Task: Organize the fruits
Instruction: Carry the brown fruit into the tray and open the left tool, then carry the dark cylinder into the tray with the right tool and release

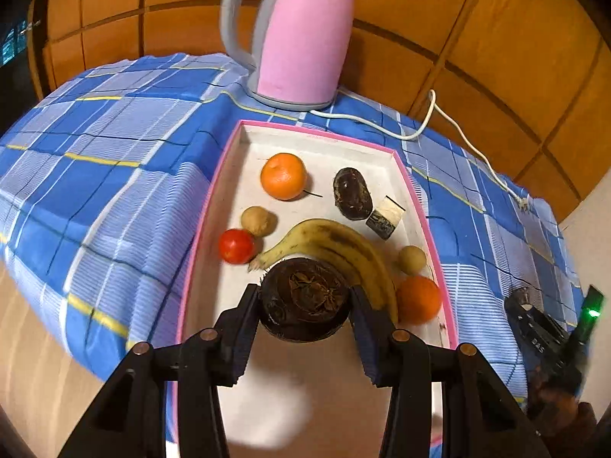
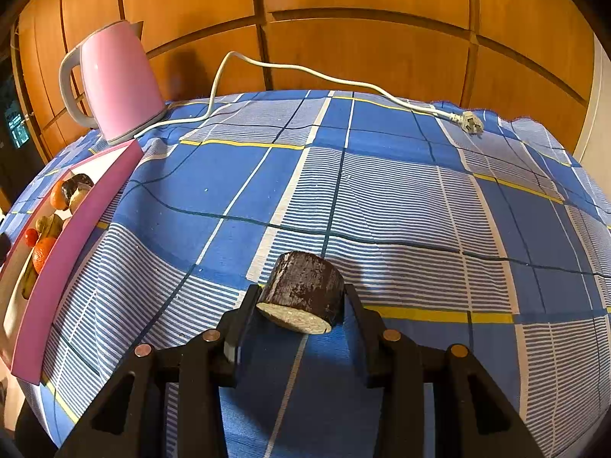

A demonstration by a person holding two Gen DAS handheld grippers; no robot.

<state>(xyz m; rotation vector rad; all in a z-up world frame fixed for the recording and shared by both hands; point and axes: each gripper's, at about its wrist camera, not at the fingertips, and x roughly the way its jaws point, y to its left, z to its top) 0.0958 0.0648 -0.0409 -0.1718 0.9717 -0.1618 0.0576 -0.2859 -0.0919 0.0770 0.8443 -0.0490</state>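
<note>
My left gripper (image 1: 305,301) is shut on a dark round fruit (image 1: 305,297) and holds it over the near part of the pink-rimmed white tray (image 1: 214,194). In the tray lie a banana (image 1: 336,244), two oranges (image 1: 283,175) (image 1: 419,298), a red tomato (image 1: 236,246), two small tan fruits (image 1: 257,220) (image 1: 411,259), a dark oval fruit (image 1: 352,192) and a cut dark piece (image 1: 385,217). My right gripper (image 2: 299,297) is shut on a dark cut chunk with a pale face (image 2: 301,292), above the blue checked cloth (image 2: 382,198). The tray (image 2: 68,252) is far left.
A pink kettle (image 1: 301,34) stands behind the tray; it also shows in the right wrist view (image 2: 118,80). Its white cord (image 2: 305,72) and plug (image 2: 471,117) lie across the back of the cloth. Wooden panels form the back wall.
</note>
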